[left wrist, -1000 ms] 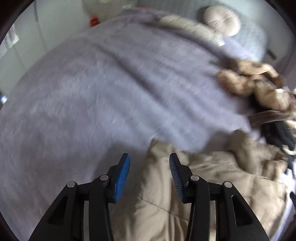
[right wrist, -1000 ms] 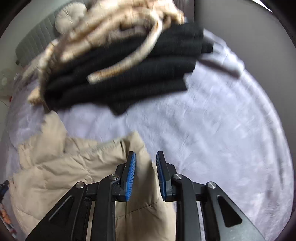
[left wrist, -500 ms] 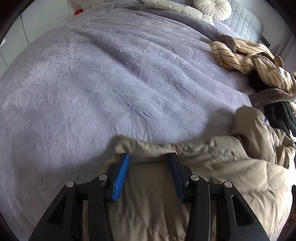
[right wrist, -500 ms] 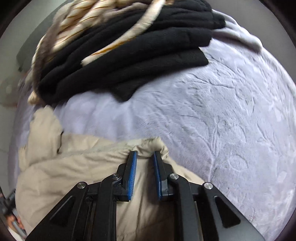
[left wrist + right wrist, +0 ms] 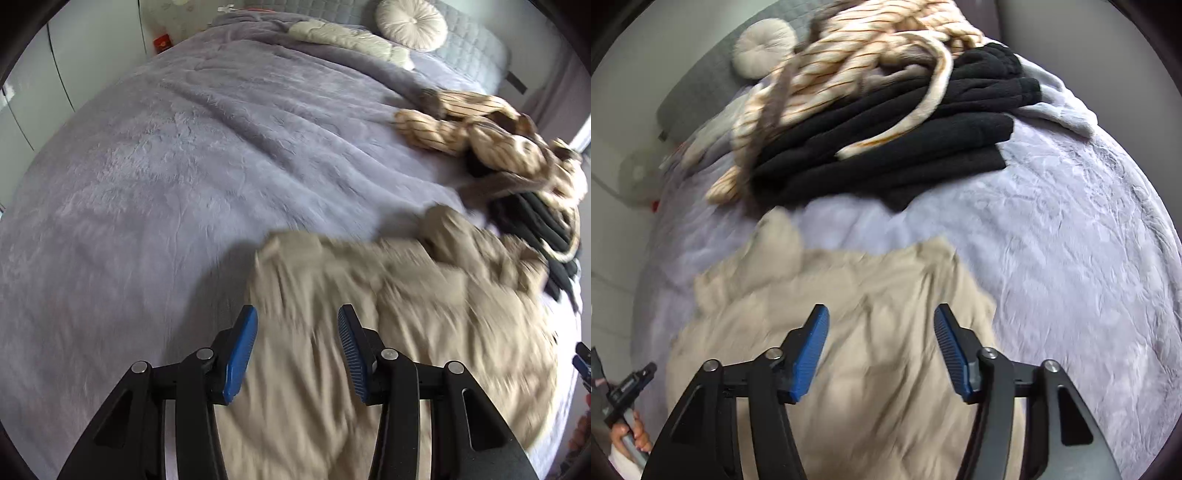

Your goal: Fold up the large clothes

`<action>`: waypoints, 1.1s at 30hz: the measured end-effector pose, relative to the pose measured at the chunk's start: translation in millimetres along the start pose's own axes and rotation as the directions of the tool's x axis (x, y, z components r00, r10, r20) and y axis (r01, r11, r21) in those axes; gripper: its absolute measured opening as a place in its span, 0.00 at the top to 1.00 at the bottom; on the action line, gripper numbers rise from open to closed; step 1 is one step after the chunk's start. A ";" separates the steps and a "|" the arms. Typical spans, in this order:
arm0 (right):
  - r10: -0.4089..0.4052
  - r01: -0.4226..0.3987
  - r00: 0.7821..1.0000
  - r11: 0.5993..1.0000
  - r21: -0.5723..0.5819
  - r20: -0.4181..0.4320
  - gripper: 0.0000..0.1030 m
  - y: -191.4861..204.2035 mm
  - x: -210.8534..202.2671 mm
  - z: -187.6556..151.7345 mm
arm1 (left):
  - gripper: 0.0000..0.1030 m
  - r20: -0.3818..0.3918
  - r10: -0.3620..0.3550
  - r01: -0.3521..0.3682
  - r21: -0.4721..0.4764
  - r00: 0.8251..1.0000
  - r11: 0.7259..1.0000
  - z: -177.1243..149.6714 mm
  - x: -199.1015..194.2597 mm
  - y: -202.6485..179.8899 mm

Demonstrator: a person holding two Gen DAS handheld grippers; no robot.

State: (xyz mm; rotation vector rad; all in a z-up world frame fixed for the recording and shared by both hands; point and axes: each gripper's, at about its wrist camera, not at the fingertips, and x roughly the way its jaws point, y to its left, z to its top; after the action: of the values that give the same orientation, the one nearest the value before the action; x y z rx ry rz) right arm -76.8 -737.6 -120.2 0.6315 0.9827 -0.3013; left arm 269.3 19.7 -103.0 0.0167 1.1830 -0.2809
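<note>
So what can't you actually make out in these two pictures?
- Beige padded jacket: motion-blurred in both wrist views, seams unreadable; near part hidden behind the gripper frames.
- Folded black fleece garments: partly covered by the cream striped garment.
- Left gripper: cut off by the right view's edge.

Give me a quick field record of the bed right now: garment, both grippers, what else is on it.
garment: beige padded jacket, lying loosely spread on the bedspread
surface: lilac plush bedspread
left gripper: jaws apart above the jacket's edge, nothing pinched
right gripper: jaws opening, jacket fabric below, pads not pressing it
other clothes: folded black garments with a cream striped garment heaped on top, beyond the jacket
pillows: round cream cushion at the headboard
image quality: jacket motion-blurred
</note>
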 end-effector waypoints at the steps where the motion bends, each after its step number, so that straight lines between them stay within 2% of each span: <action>1: 0.014 -0.014 1.000 1.000 -0.012 -0.015 0.28 4.8 -2.6 -9.0 | 0.42 -0.008 -0.012 0.012 0.001 1.000 1.000 -11.2 -9.7 -3.1; 3: 0.019 -0.020 0.998 0.999 -0.030 -0.052 0.28 16.5 -14.3 -33.9 | 0.25 -0.004 -0.025 0.025 0.000 1.000 1.000 -33.5 -27.6 -5.4; 5: 0.013 -0.016 0.997 0.999 -0.036 -0.076 0.28 23.9 -23.8 -56.2 | 0.25 0.000 -0.038 0.038 0.021 0.999 0.999 -52.3 -43.6 -9.7; 7: 0.015 -0.019 0.995 0.999 -0.033 -0.099 0.21 28.3 -29.0 -74.7 | 0.25 -0.017 -0.041 0.041 0.039 0.999 0.998 -71.5 -55.7 -15.3; 12: 0.017 -0.018 0.989 1.000 -0.005 -0.144 0.17 28.3 -37.7 -106.5 | 0.25 -0.074 -0.079 0.081 0.028 0.994 0.996 -100.0 -74.1 -18.5; 14: 0.020 -0.019 0.988 1.000 0.008 -0.150 0.17 27.3 -41.6 -114.6 | 0.13 -0.071 -0.076 0.079 0.036 0.995 0.996 -107.7 -82.4 -17.8; 15: 0.017 -0.016 0.989 1.000 0.011 -0.148 0.16 28.2 -44.2 -120.1 | 0.00 -0.064 -0.073 0.076 0.038 0.995 0.996 -111.1 -86.9 -17.0; 17: 0.018 -0.016 0.991 1.000 0.015 -0.130 0.16 29.3 -50.7 -126.3 | 0.00 -0.042 -0.072 0.074 0.043 0.997 0.996 -116.1 -97.3 -14.2; 22: -0.015 0.017 0.999 0.999 0.046 -0.039 0.14 32.7 -73.4 -136.3 | 0.00 -0.045 -0.059 0.060 0.042 0.997 0.997 -125.1 -110.0 -3.5; 26: -0.017 0.019 0.999 0.999 0.043 -0.044 0.14 39.4 -83.4 -140.6 | 0.00 -0.049 -0.054 0.056 0.051 0.997 0.997 -133.1 -117.9 1.8; 33: -0.083 0.082 0.995 0.996 -0.019 -0.050 0.14 56.5 -96.0 -149.1 | 0.00 -0.049 -0.038 0.043 0.093 0.998 0.995 -144.9 -133.0 1.9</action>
State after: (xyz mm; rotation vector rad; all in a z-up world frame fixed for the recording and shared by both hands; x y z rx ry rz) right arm -200.2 -604.9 -78.0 0.5862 1.0609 -0.3513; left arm 91.6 72.3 -37.0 0.0819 1.2177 -0.3734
